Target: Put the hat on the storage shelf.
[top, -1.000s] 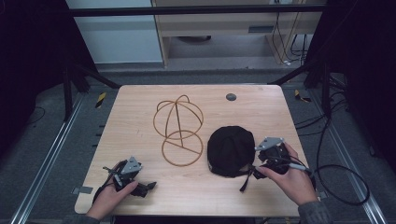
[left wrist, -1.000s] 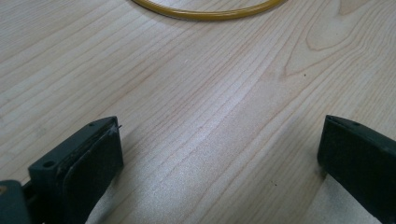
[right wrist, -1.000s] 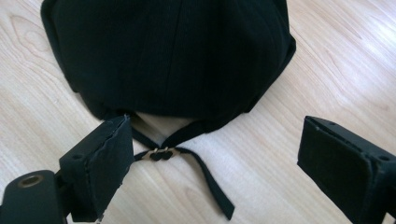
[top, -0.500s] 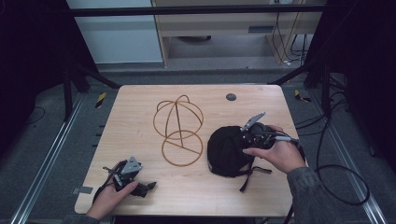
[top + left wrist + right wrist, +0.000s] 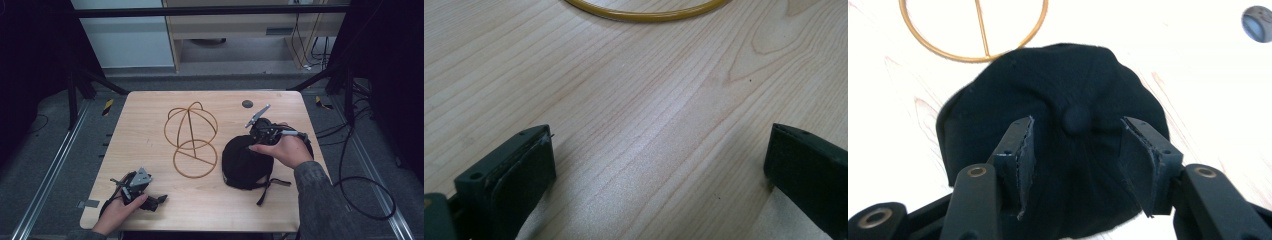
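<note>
Black cap lying crown-up on the right half of the desk, just right of the gold wire stand, seen from the high view. Right tool held over the cap's far edge, angled down toward the crown. Left tool parked at the near left corner, well apart from both cap and stand. Small dark disc near the far edge, untouched. Strap trailing from the cap toward the near side.

Left gripper view: left tool spread wide over bare wood, nothing between the jaws, stand's base ring farther off.

Right gripper view: right tool about half open, jaws just now closing, straddling the cap's top button with black fabric between them. Pads not yet pressing on the cloth as far as can be told, so no grip so far.

Judged progress: early. Cap not yet lifted, stand bare. Left to do, likely: pinching the crown, raising the cap, carrying it left and settling it over the wire dome.
</note>
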A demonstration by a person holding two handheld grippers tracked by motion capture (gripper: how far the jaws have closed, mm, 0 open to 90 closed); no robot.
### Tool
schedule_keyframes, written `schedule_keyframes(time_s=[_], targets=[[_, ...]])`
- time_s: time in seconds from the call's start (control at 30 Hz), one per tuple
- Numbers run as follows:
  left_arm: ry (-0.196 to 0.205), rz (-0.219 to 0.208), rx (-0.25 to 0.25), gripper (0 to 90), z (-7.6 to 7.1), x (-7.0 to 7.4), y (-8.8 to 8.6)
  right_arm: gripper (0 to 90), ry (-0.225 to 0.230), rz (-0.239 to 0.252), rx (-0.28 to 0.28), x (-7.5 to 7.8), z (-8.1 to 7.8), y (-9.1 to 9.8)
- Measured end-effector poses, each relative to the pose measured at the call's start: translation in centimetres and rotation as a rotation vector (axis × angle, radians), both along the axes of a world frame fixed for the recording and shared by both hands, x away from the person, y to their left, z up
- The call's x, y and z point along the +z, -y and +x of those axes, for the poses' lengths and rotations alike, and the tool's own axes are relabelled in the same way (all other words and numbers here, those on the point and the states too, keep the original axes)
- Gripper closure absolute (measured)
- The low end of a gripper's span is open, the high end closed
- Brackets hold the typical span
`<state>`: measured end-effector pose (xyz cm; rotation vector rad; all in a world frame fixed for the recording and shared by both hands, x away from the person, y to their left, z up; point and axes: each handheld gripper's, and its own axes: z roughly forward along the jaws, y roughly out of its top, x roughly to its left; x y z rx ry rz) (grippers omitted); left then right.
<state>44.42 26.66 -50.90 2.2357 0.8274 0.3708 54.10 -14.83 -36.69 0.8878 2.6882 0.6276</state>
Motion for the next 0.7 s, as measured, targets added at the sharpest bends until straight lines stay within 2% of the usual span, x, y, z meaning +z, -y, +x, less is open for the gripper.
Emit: schedule_keyframes(time_s=[0.17, 0.3, 0.43, 0.47, 0.5, 0.53, 0.7], targets=[[0.000, 0.001, -0.003, 0.0, 0.0, 0.0, 0.0, 47.7, -0.016, -0.017, -0.004, -0.5, 0.5, -0.6], [0.000, 0.001, -0.003, 0.0, 0.0, 0.0, 0.0, 51.8, -0.035, -0.020, -0.001, -0.9, 0.9, -0.9], [0.000, 0.001, -0.003, 0.0, 0.0, 0.0, 0.0, 61.2, -0.059, -0.036, 0.002, -1.4, 1.3, -1.2], [0.000, 0.001, -0.003, 0.0, 0.0, 0.0, 0.0, 61.2, -0.059, -0.036, 0.002, -1.4, 1.3, -1.2], [0.000, 0.001, -0.003, 0.0, 0.0, 0.0, 0.0, 68.6, -0.068, -0.035, 0.005, -1.5, 1.4, -1.2], [0.000, 0.001, -0.002, 0.0, 0.0, 0.0, 0.0, 70.7, -0.067, -0.033, 0.010, -1.5, 1.4, -1.2], [0.000, 0.000, -0.001, 0.0, 0.0, 0.0, 0.0, 73.0, -0.057, -0.023, 0.037, -1.3, 1.1, -1.0]])
